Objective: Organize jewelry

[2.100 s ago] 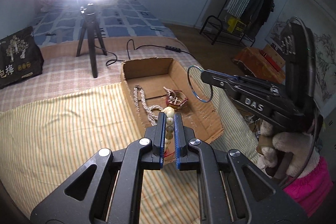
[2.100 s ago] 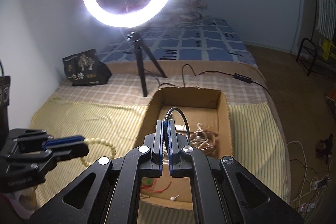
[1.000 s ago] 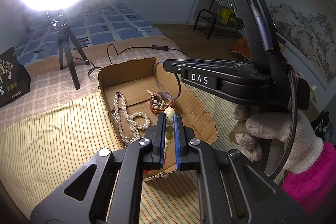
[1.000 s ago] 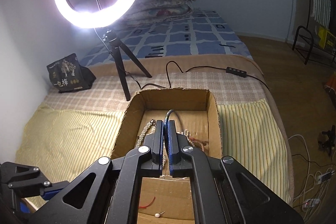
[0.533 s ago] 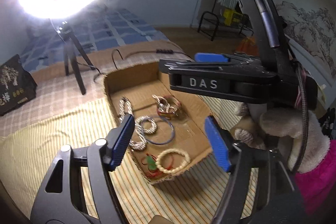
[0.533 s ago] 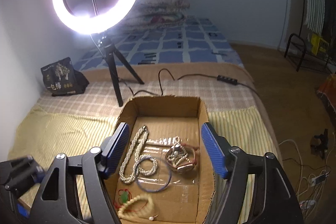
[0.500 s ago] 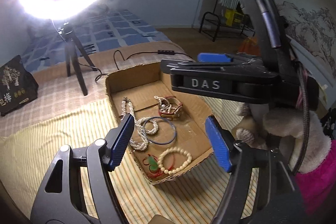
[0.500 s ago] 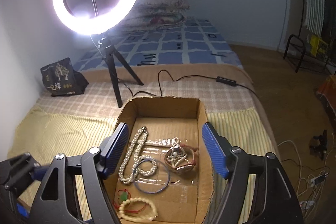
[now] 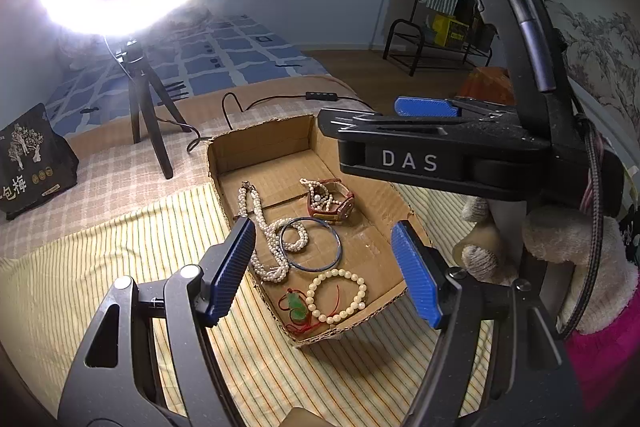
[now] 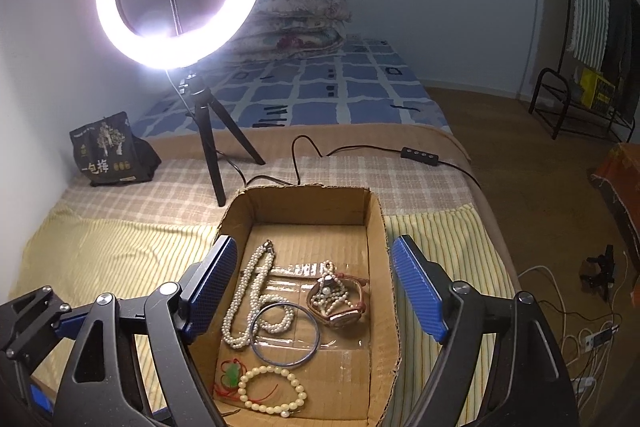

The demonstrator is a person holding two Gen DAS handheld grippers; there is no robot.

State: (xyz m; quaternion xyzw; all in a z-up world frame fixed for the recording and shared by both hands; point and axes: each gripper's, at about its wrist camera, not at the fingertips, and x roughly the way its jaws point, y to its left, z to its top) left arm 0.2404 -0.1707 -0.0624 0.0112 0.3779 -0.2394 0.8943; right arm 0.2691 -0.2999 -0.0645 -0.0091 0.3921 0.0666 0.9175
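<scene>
Shallow brown cardboard box point(image 10: 378, 227) holds pearl necklace point(image 10: 248, 301), blue bangle point(image 10: 286, 335) and cream bead bracelet point(image 10: 272, 389). Above it, left gripper point(image 9: 324, 267) hangs wide and empty; right gripper point(image 10: 312, 291), tilted downward, is opening, nothing between its fingers.

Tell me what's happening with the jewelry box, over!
Left tool open, empty. Right tool opening, empty. Blue bangle and cream bead bracelet lie in the cardboard box. Nothing in the way.

An open cardboard box point(image 10: 380, 227) sits low in the centre of the right wrist frame, on a striped cloth. Flat on its floor: a looped pearl necklace point(image 10: 244, 303) at left, a thin blue bangle point(image 10: 286, 334) overlapping it, a watch point(image 10: 340, 301) draped with pearls at right, and a cream bead bracelet point(image 10: 272, 393) with a green pendant point(image 10: 231, 375) nearest the lens.
</scene>
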